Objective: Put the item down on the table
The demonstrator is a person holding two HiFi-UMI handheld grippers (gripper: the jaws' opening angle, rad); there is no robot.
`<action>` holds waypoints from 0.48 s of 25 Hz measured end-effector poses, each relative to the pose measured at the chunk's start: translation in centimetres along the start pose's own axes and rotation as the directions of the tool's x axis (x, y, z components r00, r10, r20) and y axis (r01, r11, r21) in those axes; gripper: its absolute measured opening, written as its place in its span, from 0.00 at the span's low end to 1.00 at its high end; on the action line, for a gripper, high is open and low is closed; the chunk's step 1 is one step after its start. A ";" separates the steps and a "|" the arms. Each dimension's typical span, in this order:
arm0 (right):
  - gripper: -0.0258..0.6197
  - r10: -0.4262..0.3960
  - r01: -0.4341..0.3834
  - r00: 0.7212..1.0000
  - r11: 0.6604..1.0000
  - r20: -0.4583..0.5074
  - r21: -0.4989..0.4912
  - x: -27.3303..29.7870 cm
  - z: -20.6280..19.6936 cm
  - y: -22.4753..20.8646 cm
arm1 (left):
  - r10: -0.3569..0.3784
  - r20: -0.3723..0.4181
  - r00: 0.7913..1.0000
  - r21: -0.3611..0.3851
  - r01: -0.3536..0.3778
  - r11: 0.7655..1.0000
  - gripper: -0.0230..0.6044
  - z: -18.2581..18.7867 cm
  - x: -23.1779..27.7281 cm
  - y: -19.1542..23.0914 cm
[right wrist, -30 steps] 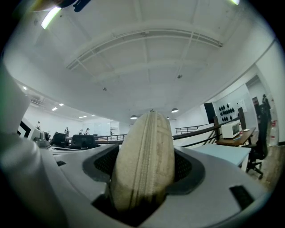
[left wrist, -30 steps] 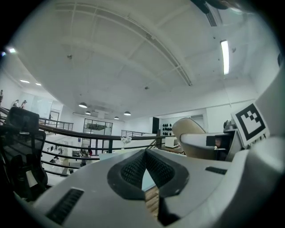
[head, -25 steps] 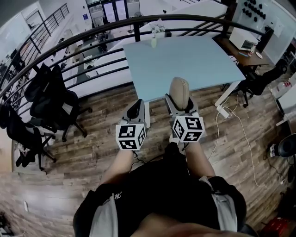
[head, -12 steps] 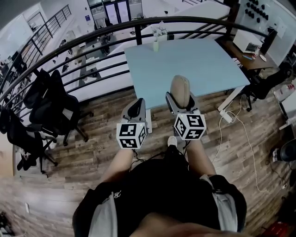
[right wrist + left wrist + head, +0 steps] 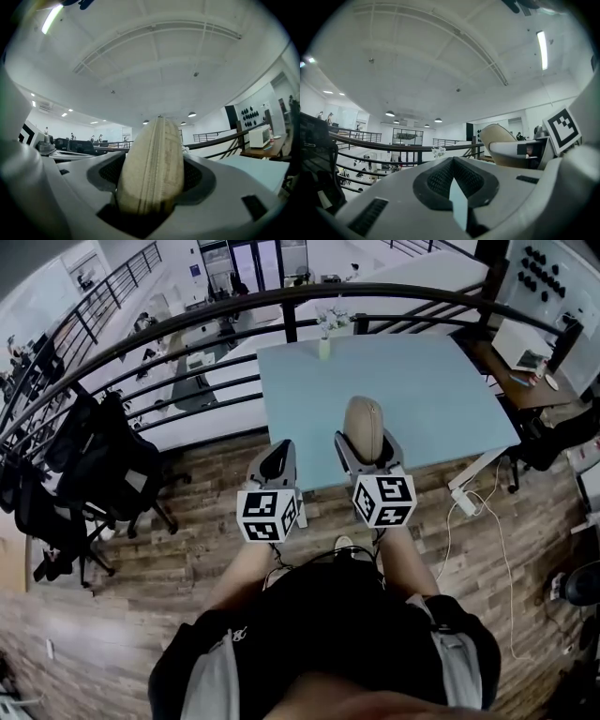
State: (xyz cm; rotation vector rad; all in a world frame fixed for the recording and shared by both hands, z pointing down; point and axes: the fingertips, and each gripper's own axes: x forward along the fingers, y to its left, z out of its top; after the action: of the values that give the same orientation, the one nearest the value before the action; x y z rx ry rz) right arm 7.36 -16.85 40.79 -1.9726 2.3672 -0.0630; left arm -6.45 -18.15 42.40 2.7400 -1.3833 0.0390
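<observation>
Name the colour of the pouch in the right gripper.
Beige, with a matching zip down its middle; the pouch shows best in the right gripper view.

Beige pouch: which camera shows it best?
The right gripper view: the beige pouch sits close up, zipper showing, clamped between the jaws. The head view shows it small from above; the left gripper view catches only its side.

The head view is looking steeply down from above the person onto the left gripper, the right gripper and the blue table; each gripper view is sitting close behind its own jaws, tilting up toward the ceiling; all three are sharing the railing, and probably the table.
</observation>
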 end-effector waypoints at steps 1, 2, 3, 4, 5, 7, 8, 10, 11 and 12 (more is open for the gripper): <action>0.54 0.005 -0.005 1.000 1.000 -0.001 0.001 0.9 0.2 -0.8 | 0.007 0.001 1.000 0.000 -0.007 1.000 0.06 0.3 1.1 0.1; 0.54 0.009 -0.009 1.000 1.000 -0.003 -0.002 1.7 0.3 -1.6 | 0.014 0.000 1.000 0.000 -0.014 1.000 0.06 0.5 2.2 0.1; 0.54 0.013 -0.013 1.000 1.000 -0.006 -0.008 2.5 0.3 -2.3 | 0.021 -0.002 1.000 -0.001 -0.021 1.000 0.06 0.7 3.2 0.2; 0.54 0.018 -0.019 1.000 1.000 -0.010 -0.013 3.3 0.3 -3.0 | 0.029 -0.006 1.000 -0.002 -0.029 1.000 0.06 0.7 4.2 0.2; 0.54 0.026 -0.026 1.000 1.000 -0.014 -0.015 4.1 0.3 -3.6 | 0.036 -0.011 0.999 -0.002 -0.036 0.999 0.06 0.8 5.2 0.3; 0.54 0.041 -0.041 0.999 0.999 -0.019 -0.015 5.7 0.3 -5.0 | 0.050 -0.019 0.999 -0.003 -0.050 0.999 0.06 0.9 7.2 0.3; 0.54 0.048 -0.048 0.999 0.999 -0.022 -0.015 6.5 0.4 -5.7 | 0.055 -0.021 0.998 -0.004 -0.055 0.998 0.06 1.0 8.3 0.3; 0.54 0.064 -0.064 0.998 0.998 -0.025 -0.008 8.1 0.5 -7.2 | 0.065 -0.022 0.998 -0.004 -0.066 0.998 0.06 1.2 10.6 0.2; 0.54 0.073 -0.073 0.997 0.997 -0.027 -0.004 8.9 0.5 -7.9 | 0.070 -0.023 0.997 -0.004 -0.070 0.998 0.06 1.3 11.7 0.2; 0.54 0.080 -0.080 0.996 0.997 -0.030 0.001 9.7 0.4 -8.6 | 0.075 -0.023 0.997 -0.004 -0.075 0.997 0.06 1.4 12.7 0.1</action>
State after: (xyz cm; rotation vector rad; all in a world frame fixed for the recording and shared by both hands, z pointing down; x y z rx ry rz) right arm 14.13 -27.91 40.76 -1.8877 2.4617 -0.0883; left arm 1.00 -28.55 41.69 2.6743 -1.4772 0.0709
